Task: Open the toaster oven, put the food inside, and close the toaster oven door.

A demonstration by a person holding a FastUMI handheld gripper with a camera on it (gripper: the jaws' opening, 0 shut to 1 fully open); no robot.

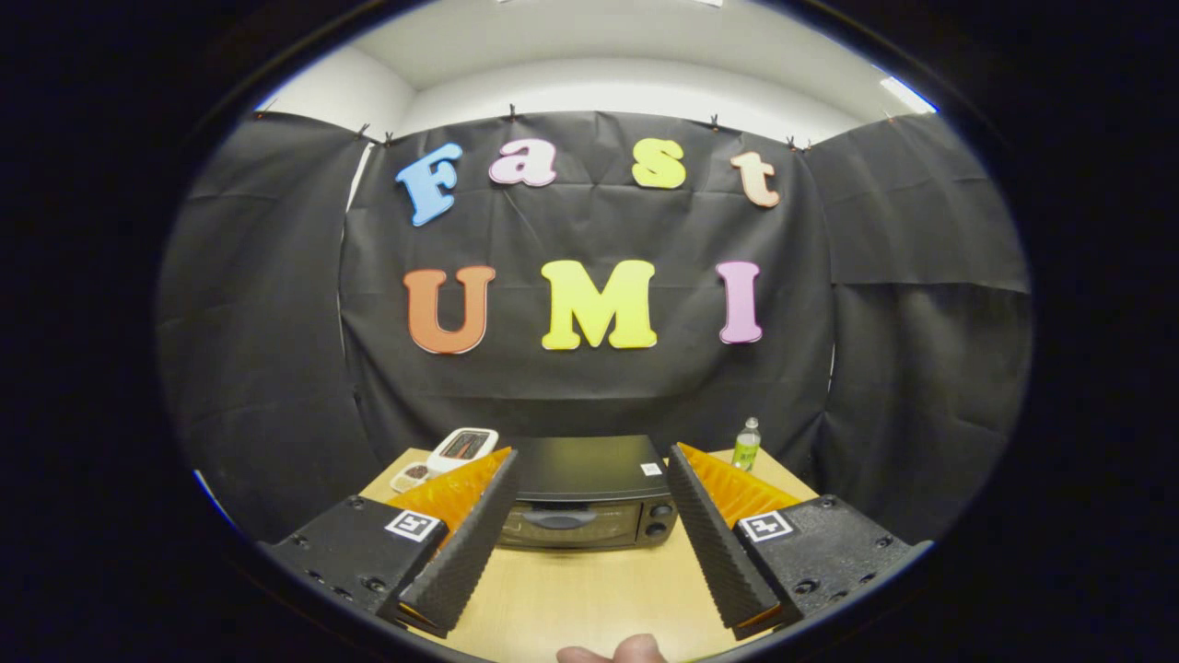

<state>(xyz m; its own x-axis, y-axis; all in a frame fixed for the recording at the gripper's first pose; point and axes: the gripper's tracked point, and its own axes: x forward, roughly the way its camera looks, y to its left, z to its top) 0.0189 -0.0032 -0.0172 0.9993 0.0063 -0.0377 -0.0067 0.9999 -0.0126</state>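
Note:
A black toaster oven (588, 493) stands on the wooden table (589, 594), its glass door shut, with a handle (560, 519) across the top of the door and two knobs on its right side. My gripper (591, 460) is open and holds nothing; it hovers above the table, well short of the oven, which shows between and beyond the fingers. A small clear container (411, 475) with something dark in it sits left of the oven, partly hidden by the left finger.
A white kitchen scale (462, 448) lies behind the small container at the table's back left. A small green-labelled bottle (747, 444) stands at the back right. A person's fingertip (612, 652) shows at the near table edge. Black cloth walls close the booth.

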